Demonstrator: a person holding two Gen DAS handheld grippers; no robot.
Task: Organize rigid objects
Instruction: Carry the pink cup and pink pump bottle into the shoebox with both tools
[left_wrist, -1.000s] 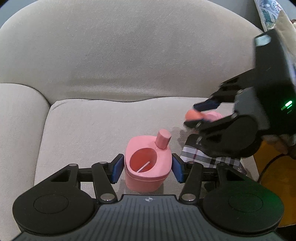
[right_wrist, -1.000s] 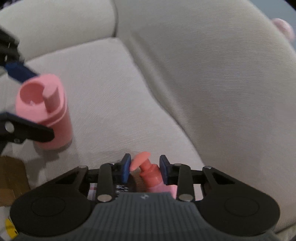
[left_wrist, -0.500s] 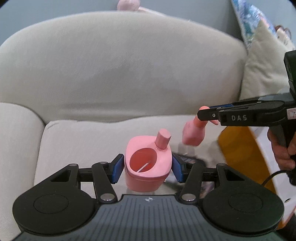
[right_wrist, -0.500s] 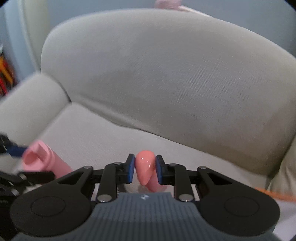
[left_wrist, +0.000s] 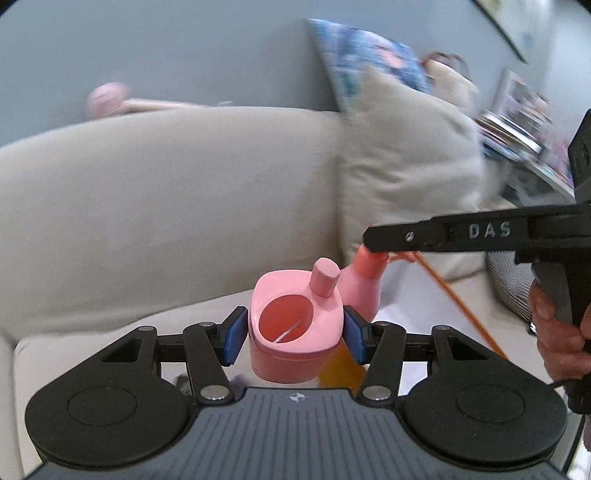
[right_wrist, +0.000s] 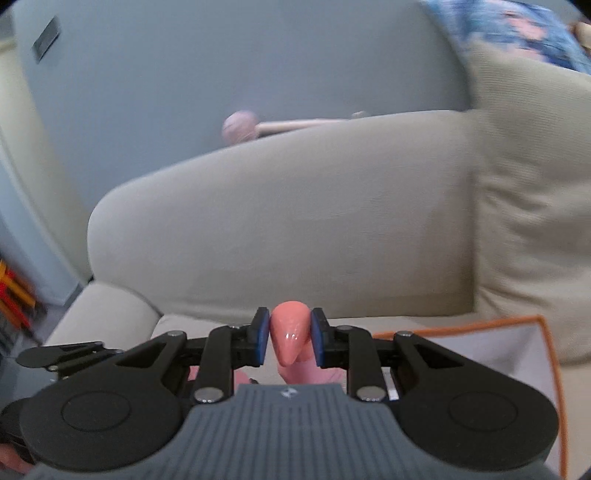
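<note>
Left wrist view: the left gripper (left_wrist: 293, 334) has its blue fingers (left_wrist: 233, 336) clamped on a pink holder (left_wrist: 293, 328), lifted over the sofa (left_wrist: 166, 221). Just right, the right gripper (right_wrist: 289, 334), fingers having just narrowed, pinches a pink pump bottle (right_wrist: 290, 334).

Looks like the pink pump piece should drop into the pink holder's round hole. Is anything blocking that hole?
Nothing visible blocks the round hole; only a thin white line shows inside. The holder's own peg stands at the rim beside the pump piece.
</note>
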